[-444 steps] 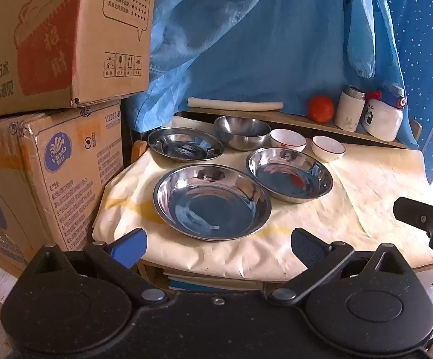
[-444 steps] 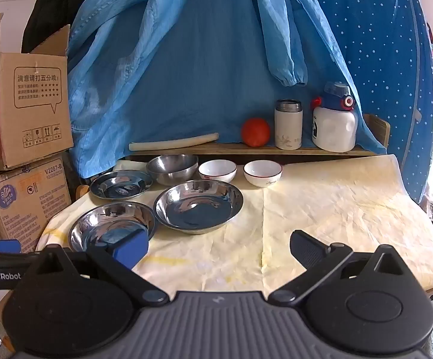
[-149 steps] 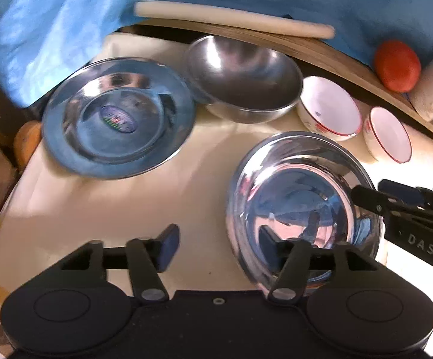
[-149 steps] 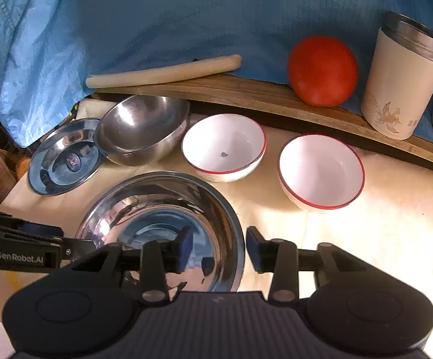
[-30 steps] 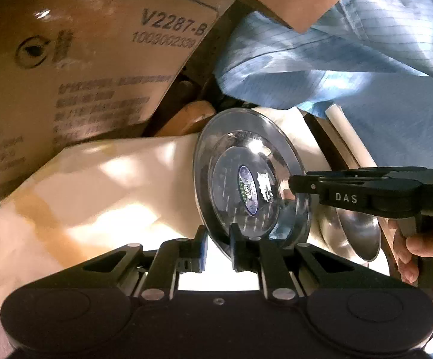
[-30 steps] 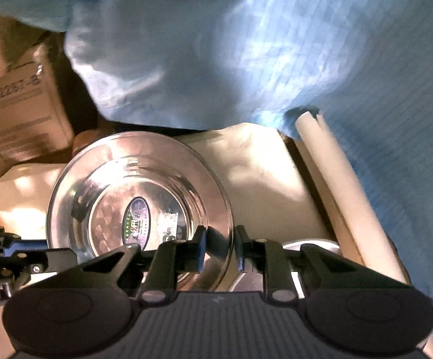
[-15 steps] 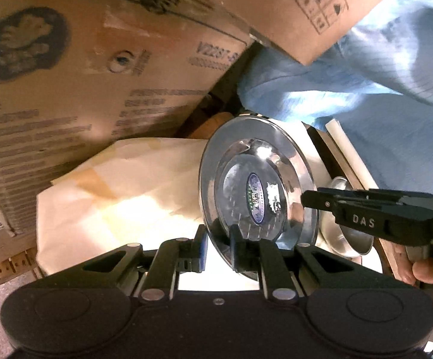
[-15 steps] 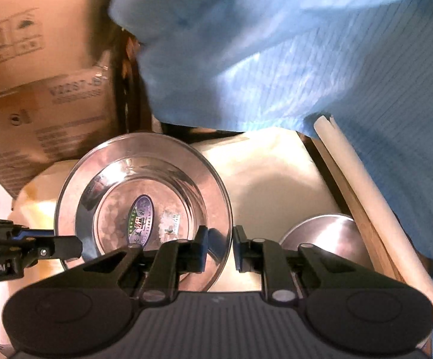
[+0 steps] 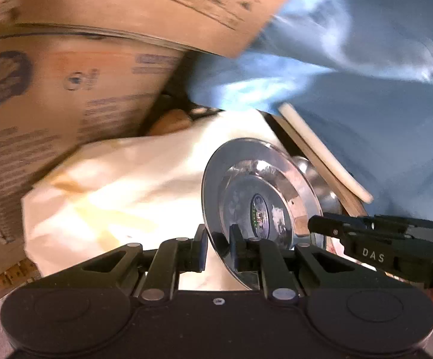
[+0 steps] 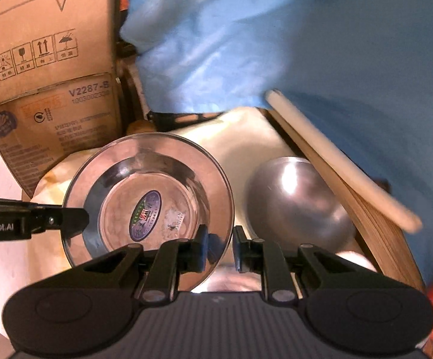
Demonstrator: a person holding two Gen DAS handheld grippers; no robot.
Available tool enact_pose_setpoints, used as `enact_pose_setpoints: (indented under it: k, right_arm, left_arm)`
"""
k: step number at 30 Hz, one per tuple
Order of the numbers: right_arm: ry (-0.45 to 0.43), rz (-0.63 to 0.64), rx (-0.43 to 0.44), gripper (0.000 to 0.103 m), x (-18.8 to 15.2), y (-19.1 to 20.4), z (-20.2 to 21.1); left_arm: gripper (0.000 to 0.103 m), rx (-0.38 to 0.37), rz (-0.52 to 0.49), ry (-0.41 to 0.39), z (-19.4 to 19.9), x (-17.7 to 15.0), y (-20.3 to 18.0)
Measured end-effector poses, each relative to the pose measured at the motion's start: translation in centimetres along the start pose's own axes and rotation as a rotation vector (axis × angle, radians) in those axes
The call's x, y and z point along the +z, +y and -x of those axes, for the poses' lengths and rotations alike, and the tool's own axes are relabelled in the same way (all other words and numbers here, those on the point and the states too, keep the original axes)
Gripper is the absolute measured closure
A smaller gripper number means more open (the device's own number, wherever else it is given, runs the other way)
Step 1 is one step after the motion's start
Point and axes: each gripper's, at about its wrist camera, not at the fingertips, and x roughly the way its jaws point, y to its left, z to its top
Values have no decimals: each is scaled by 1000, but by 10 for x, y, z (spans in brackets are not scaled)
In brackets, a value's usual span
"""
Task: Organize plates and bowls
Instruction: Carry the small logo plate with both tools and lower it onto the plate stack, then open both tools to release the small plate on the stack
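Item: steel plate (image 10: 147, 200), pinched by my left claw (image 9: 217, 246) and right claw (image 10: 219, 248) at opposite rims, so it hangs level over the desk (image 9: 120, 185).

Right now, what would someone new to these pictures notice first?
A shiny steel plate with an oval sticker, held off the cream cloth by both tongs: the left tongs pinch its near rim, the right tongs its opposite edge. Beside it sits a steel bowl, with cardboard boxes behind.

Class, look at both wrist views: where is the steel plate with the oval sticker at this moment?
The steel plate is lifted off the cream tablecloth, pinched at opposite rims by the left claw and right claw, left of the steel bowl.
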Motion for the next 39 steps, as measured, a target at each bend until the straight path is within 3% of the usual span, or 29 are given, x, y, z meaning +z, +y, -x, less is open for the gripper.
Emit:
enact_pose_setpoints:
  k: [6,19,21,23,27,34,39]
  right_arm:
    - [-11,-118,-63,83,-33,-15,27]
    - [-31,-297,-141,83,-97,-29,73]
    - [-29,-313,-143,83,-104,-28,79]
    - [-52,-338,-71,91,-109,-27,82]
    - [-40,-266,-98,91,-105,-8,78]
    - [-37,-334,-86,91,-119,-11,74]
    - [-47,-370,-78,84,-125,-16,72]
  left_arm:
    - [88,-77,-73,52,-17,-7,-25]
    - [86,-155,-238,155,-23,-32,-68]
    - [87,-161,-256,167,-25,-36,-72]
    - [87,-204,-276,199,-26,-40,-78]
    - [90,-187,-362,227,-31,-54,-91]
    - [89,-125,-300,243,-39,-53,-79]
    - [88,-110,-295,225,-39,-52,-75]
